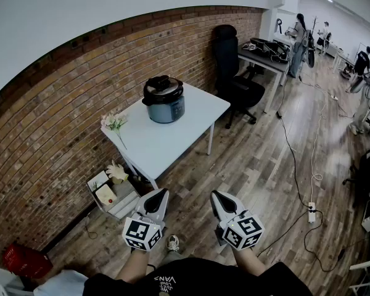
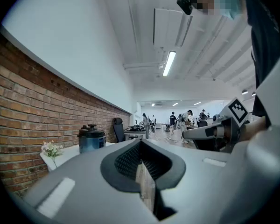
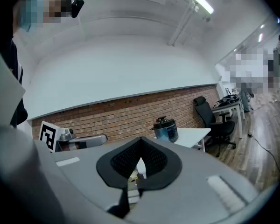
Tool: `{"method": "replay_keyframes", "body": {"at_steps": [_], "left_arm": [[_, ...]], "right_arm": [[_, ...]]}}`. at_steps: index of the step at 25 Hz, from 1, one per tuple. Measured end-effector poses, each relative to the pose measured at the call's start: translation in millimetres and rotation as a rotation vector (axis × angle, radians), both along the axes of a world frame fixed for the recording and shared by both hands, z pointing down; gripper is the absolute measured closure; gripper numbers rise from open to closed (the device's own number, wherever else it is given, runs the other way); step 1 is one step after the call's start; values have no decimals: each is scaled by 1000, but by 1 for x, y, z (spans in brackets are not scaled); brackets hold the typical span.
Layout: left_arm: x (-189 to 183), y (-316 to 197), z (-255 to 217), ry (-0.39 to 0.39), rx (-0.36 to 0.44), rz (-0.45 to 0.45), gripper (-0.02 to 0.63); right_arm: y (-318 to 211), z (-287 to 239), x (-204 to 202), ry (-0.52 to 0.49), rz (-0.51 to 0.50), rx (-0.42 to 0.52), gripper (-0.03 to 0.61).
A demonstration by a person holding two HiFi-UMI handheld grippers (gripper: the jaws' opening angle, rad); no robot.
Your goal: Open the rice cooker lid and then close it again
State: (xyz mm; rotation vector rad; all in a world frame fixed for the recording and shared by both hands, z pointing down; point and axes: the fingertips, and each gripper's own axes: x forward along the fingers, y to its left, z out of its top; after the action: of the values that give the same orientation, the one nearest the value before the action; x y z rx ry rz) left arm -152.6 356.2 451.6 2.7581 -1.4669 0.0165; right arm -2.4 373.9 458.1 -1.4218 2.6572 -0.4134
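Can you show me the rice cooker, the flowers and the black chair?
rice cooker (image 1: 167, 110), head view, on its blue-grey body.
flowers (image 1: 113, 121), head view, on the pale blossoms.
black chair (image 1: 226, 49), head view, on its backrest.

The person wears a black top (image 1: 194, 280) with small white lettering at six o'clock and a pale sneaker (image 1: 172, 243), and carries a white, black-inlaid, tapering left gripper (image 1: 162, 192) at seven o'clock and right gripper (image 1: 215, 194) at five, both with dark ribbed pads (image 2: 127, 162) and a black-and-white marker cube (image 1: 142, 233).
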Motion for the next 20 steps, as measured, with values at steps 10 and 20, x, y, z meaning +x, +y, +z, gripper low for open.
{"method": "replay_keyframes", "body": {"at_steps": [10, 20], "left_arm": [[6, 4, 3, -6, 10, -26, 612], [11, -29, 14, 37, -10, 4, 434]], "right_arm": [[-5, -2, 1, 8, -37, 7, 575], [-48, -1, 9, -59, -15, 28, 364]]}}
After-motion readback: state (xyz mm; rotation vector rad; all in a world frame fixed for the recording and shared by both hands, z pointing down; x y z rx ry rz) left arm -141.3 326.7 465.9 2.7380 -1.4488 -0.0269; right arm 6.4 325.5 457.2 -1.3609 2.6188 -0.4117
